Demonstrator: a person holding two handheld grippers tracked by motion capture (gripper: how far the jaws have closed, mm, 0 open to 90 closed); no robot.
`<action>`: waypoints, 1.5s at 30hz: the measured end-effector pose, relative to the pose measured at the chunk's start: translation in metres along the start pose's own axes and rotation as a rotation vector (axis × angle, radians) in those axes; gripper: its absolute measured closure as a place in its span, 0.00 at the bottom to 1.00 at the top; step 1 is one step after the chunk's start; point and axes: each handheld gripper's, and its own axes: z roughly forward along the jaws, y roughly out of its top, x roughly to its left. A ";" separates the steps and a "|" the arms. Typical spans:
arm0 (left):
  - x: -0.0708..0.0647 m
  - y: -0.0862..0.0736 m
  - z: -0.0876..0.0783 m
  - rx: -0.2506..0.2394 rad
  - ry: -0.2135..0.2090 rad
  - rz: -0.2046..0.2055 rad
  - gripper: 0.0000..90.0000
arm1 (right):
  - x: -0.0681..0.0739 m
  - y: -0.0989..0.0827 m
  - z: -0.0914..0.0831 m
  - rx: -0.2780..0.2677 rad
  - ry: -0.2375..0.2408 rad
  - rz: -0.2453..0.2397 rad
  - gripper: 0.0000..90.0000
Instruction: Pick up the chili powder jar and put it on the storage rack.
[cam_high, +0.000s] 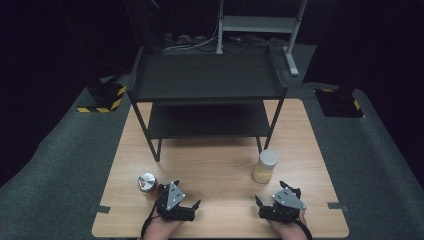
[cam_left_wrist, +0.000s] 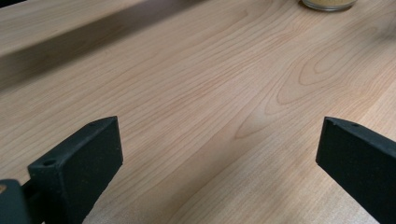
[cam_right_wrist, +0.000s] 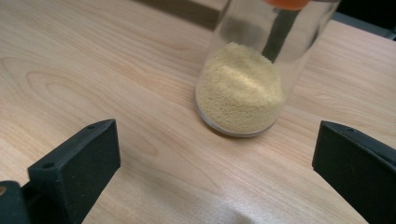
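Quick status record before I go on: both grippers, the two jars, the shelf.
left gripper: jaws open, nothing between them, low over the table
right gripper: jaws open, empty, pointed at the grain jar
grain jar: upright on the table, clear, partly filled with yellow grains, just ahead of the right gripper
metal-lid jar: upright, beside the left gripper
shelf unit: black, two tiers, at the far side of the table, both tiers bare

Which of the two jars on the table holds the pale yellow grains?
The taller clear jar with the pale lid, standing ahead of the right gripper. The other jar, beside the left gripper, is shorter, with a shiny metal lid and brownish sides.
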 end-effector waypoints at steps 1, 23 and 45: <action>0.000 0.000 0.000 -0.001 0.001 0.001 0.01 | 0.000 0.000 0.000 0.002 0.001 -0.001 0.00; -0.001 -0.003 -0.002 -0.020 -0.011 0.035 0.01 | -0.004 0.001 0.001 0.006 0.018 0.008 0.00; 0.004 0.001 -0.011 -0.043 -0.042 0.012 0.01 | -0.004 0.001 0.001 0.006 0.021 0.001 0.00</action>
